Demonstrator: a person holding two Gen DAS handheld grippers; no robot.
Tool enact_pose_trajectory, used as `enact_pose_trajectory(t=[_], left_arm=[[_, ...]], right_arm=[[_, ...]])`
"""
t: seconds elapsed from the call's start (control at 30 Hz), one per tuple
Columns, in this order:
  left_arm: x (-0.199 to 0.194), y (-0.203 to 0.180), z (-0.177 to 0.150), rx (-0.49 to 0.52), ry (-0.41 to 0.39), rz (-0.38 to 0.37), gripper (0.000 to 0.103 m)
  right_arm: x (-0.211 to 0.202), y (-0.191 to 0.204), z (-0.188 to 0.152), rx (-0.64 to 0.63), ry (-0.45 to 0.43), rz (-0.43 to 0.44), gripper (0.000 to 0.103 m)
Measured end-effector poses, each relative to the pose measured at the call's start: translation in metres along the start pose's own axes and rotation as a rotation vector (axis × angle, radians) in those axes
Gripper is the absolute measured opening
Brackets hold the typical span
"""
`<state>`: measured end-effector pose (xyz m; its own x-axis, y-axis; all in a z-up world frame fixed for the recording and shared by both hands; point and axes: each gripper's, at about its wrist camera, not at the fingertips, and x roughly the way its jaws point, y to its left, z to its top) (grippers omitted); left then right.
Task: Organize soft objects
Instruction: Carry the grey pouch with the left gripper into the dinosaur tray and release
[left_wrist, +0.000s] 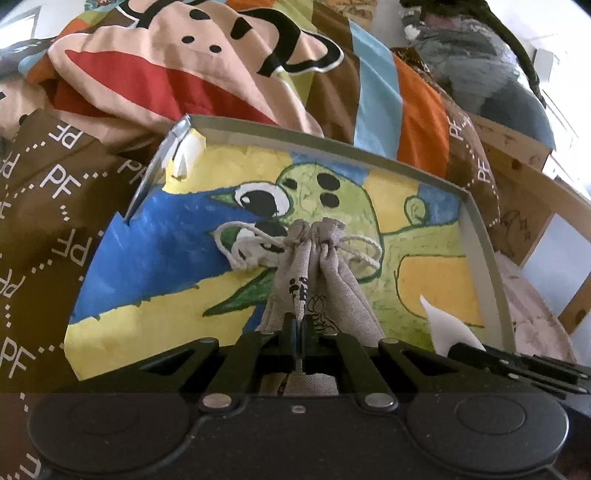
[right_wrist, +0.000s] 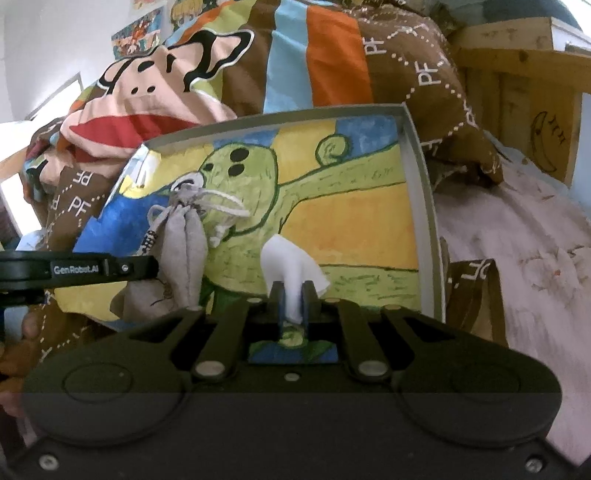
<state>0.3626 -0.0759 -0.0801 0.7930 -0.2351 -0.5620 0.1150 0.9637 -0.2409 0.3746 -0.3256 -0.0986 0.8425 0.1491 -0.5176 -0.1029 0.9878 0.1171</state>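
A grey drawstring pouch (left_wrist: 317, 273) with a white cord hangs over a shallow box (left_wrist: 480, 236) whose bottom bears a green-and-yellow cartoon painting. My left gripper (left_wrist: 298, 321) is shut on the pouch's lower fabric. In the right wrist view the same pouch (right_wrist: 184, 243) shows at the left, pinched by the left gripper's arm. My right gripper (right_wrist: 293, 295) is shut on a small white cloth (right_wrist: 291, 266), held above the box (right_wrist: 424, 206) near its right half. That white cloth (left_wrist: 448, 328) peeks up at the lower right of the left wrist view.
The box lies on a bed against a bunched duvet (left_wrist: 177, 74) with a monkey face, coloured stripes and brown PF print. A wooden bed frame (right_wrist: 517, 92) stands at the right, pale sheet (right_wrist: 517, 251) below it. A grey plush heap (left_wrist: 472, 59) sits at the far right.
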Motion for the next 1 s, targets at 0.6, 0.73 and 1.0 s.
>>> enact_pose_trajectory(t=[0.6,0.73,1.0], left_arm=[[-0.050,0.005,0.007,-0.044,-0.039,0.004,0.058],[-0.091,0.012,0.002,-0.066,-0.109,0.005,0.075],[-0.173,0.017,-0.017,-0.040,-0.211,0.042,0.096]], right_arm=[[-0.052,0.010,0.007,-0.060,-0.057,-0.036,0.080],[-0.091,0.016,0.000,-0.075,-0.111,-0.030,0.101],[-0.173,0.035,-0.007,-0.021,-0.270,-0.011,0.103]])
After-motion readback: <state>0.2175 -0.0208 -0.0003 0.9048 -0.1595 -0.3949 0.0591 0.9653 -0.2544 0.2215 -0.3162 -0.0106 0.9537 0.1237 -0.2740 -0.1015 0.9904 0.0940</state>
